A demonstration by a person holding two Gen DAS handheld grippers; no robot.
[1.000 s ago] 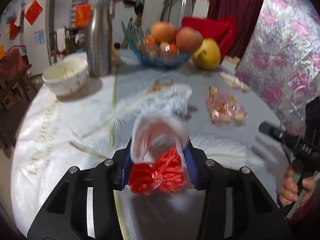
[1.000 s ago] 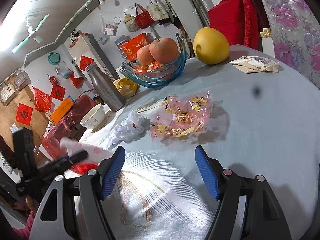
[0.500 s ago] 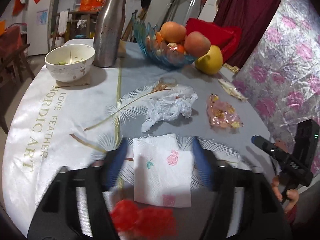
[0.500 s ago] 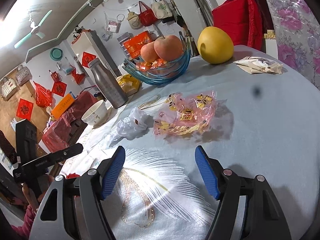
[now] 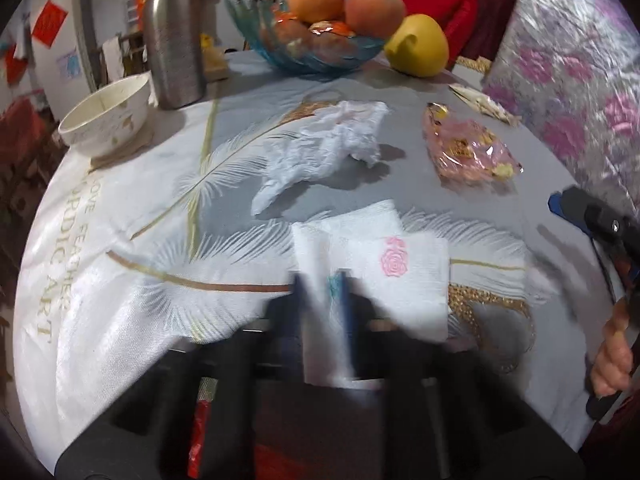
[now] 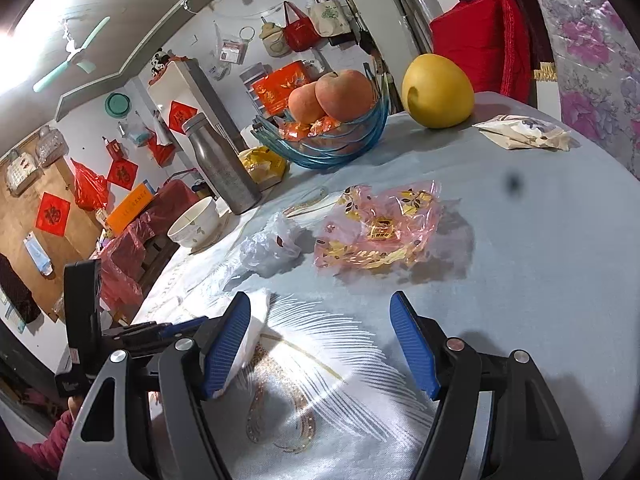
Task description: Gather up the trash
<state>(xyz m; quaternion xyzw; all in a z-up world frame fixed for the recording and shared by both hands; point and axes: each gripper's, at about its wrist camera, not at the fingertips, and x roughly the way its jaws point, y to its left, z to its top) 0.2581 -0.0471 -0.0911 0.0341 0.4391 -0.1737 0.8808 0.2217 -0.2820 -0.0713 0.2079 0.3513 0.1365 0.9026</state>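
A flat white napkin with a pink rose (image 5: 384, 272) lies on the feather-print tablecloth (image 5: 120, 240). My left gripper (image 5: 322, 292), blurred, is closing its jaws on the napkin's near edge, which is pinched between the pads. A crumpled white bag (image 5: 324, 148) and a pink-and-gold wrapper (image 5: 468, 152) lie farther back, and a pale wrapper (image 5: 480, 102) sits near the right edge. My right gripper (image 6: 320, 344) hovers open over the cloth with nothing between its fingers. The pink wrapper (image 6: 376, 228) lies ahead of it. Something red (image 5: 200, 432) shows under the left gripper's body.
A white bowl (image 5: 108, 116) and a steel flask (image 5: 174, 36) stand at the back left. A blue glass fruit bowl (image 5: 312, 52) and a yellow pomelo (image 5: 418, 46) are at the back. A floral-covered surface (image 5: 580, 80) rises to the right of the table.
The left gripper let go of a red-and-white bundle, which fell away, opened wide, sank toward the table and closed on the flat napkin. The right gripper stayed still and open.
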